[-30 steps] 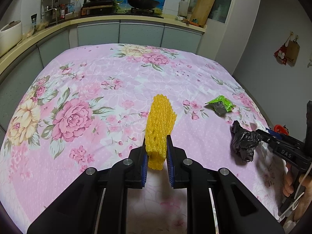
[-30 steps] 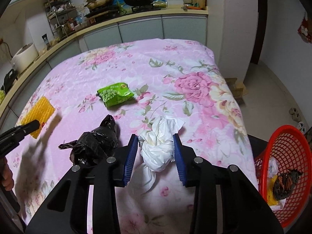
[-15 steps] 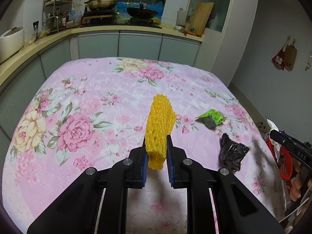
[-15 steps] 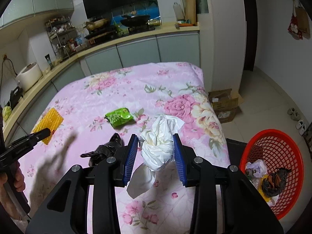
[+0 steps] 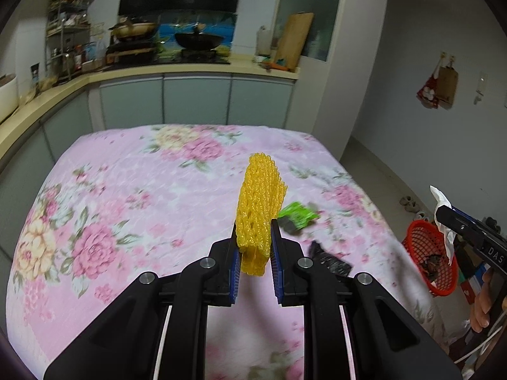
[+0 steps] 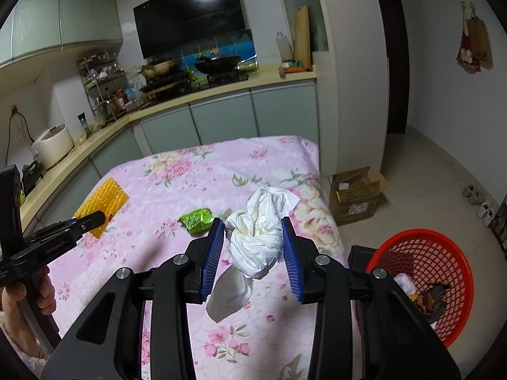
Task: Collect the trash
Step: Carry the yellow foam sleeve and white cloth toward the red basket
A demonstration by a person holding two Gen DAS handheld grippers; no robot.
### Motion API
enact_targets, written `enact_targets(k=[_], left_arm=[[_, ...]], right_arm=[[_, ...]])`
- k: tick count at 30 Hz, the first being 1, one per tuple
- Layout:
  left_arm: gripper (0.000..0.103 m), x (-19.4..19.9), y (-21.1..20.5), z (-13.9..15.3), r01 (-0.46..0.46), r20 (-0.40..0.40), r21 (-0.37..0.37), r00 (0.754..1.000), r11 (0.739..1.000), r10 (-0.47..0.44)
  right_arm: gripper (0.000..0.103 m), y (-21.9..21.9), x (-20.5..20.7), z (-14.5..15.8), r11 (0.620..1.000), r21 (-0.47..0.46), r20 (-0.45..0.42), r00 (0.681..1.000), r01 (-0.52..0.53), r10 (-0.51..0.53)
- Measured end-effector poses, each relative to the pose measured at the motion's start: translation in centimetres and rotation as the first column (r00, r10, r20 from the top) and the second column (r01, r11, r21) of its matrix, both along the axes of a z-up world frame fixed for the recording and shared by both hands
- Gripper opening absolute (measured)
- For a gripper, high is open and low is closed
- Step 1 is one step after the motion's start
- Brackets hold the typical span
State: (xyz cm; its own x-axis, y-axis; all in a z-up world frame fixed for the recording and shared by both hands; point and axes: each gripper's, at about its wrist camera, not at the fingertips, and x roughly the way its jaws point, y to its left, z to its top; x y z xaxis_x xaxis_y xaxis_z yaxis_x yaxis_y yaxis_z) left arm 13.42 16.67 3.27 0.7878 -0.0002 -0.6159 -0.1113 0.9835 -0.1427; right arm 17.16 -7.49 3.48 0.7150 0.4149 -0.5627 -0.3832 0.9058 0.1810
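Table covered by floral cloth (image 5: 133,196), matt, quilted texture. Yellow foam net (image 5: 258,202) seen as soft, open-meshed, rough. White plastic bag (image 6: 258,237) knotted, thin, slightly glossy (creased). Green wrapper (image 6: 196,218) shiny film. Red basket (image 6: 443,253) made of moulded plastic lattice. Gripper pads (image 6: 210,253) ribbed blue rubber; arms matt black plastic, metal screws.

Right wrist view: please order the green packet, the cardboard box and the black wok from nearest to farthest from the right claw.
1. Green packet: on the flowered cloth, just left of the right claw.
2. Cardboard box: on the floor, right of the table's far end.
3. Black wok: on the stove at the back counter.
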Motion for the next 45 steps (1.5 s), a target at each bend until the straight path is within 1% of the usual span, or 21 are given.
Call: enact_targets(k=[8, 16, 22, 29, 35, 38, 41, 45], left_arm=[[0.016, 1.6, -3.7, 1.1, 0.081, 0.018, 0.015, 0.996, 0.997, -0.082], [0.016, 2.7, -6.9, 1.6, 0.153, 0.022, 0.013, 0.988, 0.988, -0.153], [0.016, 3.7, -9.7, 2.0, 0.218, 0.024, 0.015, 0.976, 0.976, -0.218], [0.016, 5.0, -13.3, 2.3, 0.295, 0.022, 0.019, 0.955, 0.955, -0.295], [0.016, 6.5, -16.8, 1.7, 0.370, -0.010, -0.008, 0.929, 0.929, -0.370], [0.016, 7.2, -19.0, 1.2, 0.413, -0.029, -0.019, 0.910, 0.910, -0.414], [0.016, 8.0, -21.6, 0.5, 0.463, -0.053, -0.026, 0.884, 0.886, -0.464], [0.016, 9.5, -25.3, -1.1, 0.527, -0.109, -0.055, 0.841, 0.848, -0.530]], right_arm=[[0.036, -3.2, 0.1, 0.9, 0.998, 0.019, 0.026, 0.997, 0.065, -0.066], [0.036, -7.0, 0.0, 2.1, 0.988, 0.043, 0.057, 0.987, 0.151, -0.153], [0.036, -9.9, -0.1, 2.5, 0.976, 0.060, 0.065, 0.974, 0.212, -0.215], [0.036, -13.4, -0.6, 2.7, 0.953, 0.080, 0.066, 0.953, 0.291, -0.296], [0.036, -15.6, -0.9, 2.2, 0.935, 0.077, 0.059, 0.934, 0.347, -0.352], [0.036, -16.5, -0.8, 1.6, 0.925, 0.070, 0.046, 0.925, 0.374, -0.377], [0.036, -17.5, -0.7, 0.8, 0.916, 0.054, 0.028, 0.916, 0.398, -0.400], [0.036, -18.6, -0.6, 0.2, 0.902, 0.045, 0.014, 0.903, 0.429, -0.430]])
